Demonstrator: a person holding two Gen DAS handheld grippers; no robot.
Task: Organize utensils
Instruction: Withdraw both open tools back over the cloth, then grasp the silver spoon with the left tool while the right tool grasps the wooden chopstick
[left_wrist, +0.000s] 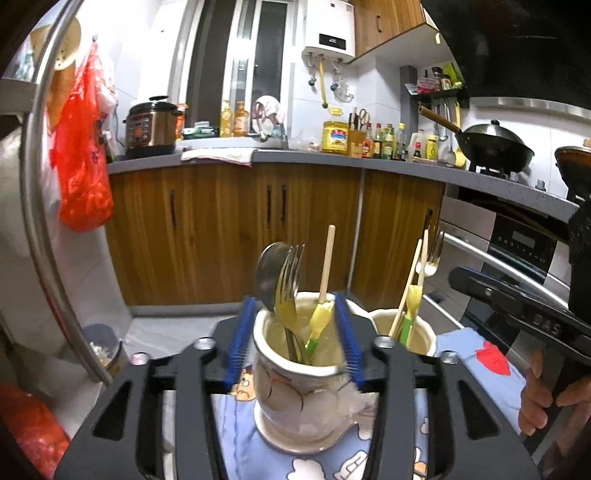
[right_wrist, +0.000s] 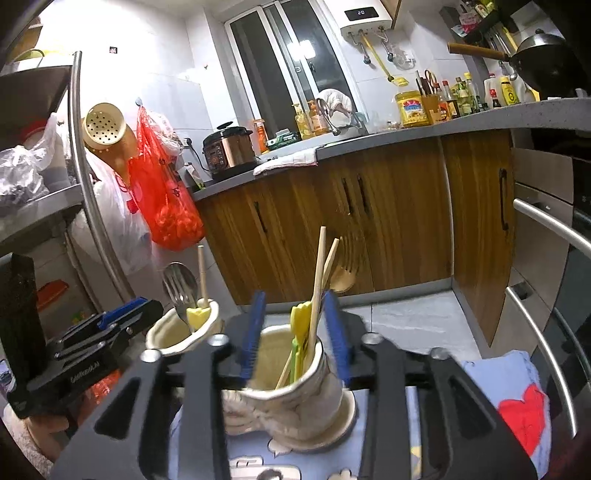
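Two utensil cups side by side on our blue cloth

Our left gripper straddles the left cup and our right gripper the right cup, both released, pads not pressing.

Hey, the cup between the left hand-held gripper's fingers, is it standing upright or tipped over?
Upright. The cup stands on its base on the blue cloth, mouth up, with a spoon, fork and chopstick standing in it.
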